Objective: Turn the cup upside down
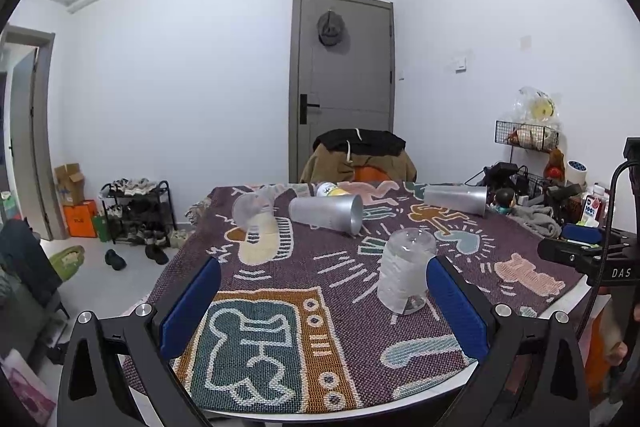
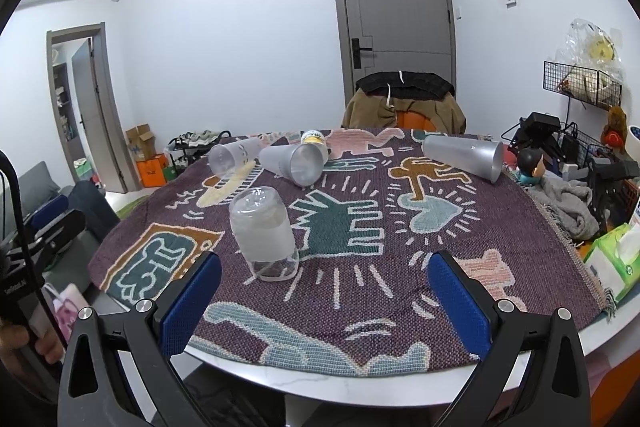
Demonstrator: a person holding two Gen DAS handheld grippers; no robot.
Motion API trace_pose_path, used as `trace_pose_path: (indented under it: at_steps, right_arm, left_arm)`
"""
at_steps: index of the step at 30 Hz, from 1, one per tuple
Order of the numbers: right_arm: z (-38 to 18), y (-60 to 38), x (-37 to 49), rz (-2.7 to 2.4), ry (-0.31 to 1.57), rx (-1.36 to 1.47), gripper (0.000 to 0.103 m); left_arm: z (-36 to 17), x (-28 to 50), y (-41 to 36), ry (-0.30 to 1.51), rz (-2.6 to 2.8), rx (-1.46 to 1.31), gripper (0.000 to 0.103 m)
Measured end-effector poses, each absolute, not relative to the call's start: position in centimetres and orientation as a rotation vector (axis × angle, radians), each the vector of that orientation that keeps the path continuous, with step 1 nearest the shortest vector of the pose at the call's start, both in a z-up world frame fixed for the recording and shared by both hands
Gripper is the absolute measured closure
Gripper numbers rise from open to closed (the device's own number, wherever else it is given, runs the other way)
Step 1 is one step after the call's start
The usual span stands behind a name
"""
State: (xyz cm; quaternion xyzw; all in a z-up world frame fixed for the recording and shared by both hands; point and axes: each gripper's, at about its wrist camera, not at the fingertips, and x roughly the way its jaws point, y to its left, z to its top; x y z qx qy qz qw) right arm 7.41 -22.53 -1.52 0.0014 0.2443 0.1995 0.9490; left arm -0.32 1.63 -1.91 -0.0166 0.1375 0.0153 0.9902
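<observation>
A frosted clear cup (image 1: 405, 273) stands upside down, mouth on the patterned cloth (image 1: 280, 339), just inside my left gripper's right fingertip. It also shows in the right wrist view (image 2: 264, 233), ahead and left of my right gripper. Three more cups lie on their sides farther back: a clear one (image 1: 253, 210) at the left, a silver one (image 1: 326, 213) in the middle, a silver one (image 1: 456, 199) at the right. My left gripper (image 1: 324, 303) is open and empty. My right gripper (image 2: 325, 303) is open and empty, near the table's front edge.
A yellow-labelled can (image 1: 330, 190) lies behind the middle cup. Clutter fills the table's right side: a grey towel (image 2: 568, 207), a tissue pack (image 2: 612, 259), a figurine (image 2: 530, 165), wire racks (image 2: 580, 83). A chair with clothes (image 1: 360, 155) stands behind the table.
</observation>
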Motion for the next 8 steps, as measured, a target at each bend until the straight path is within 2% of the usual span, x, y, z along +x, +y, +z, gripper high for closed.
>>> trace_pose_path:
  at_steps: [8]
  right_arm:
    - [-1.8, -22.36, 7.61, 0.412, 0.507, -0.003, 0.0]
  left_arm:
    - [-1.86, -0.43, 1.6, 0.273, 0.033, -0.031, 0.0]
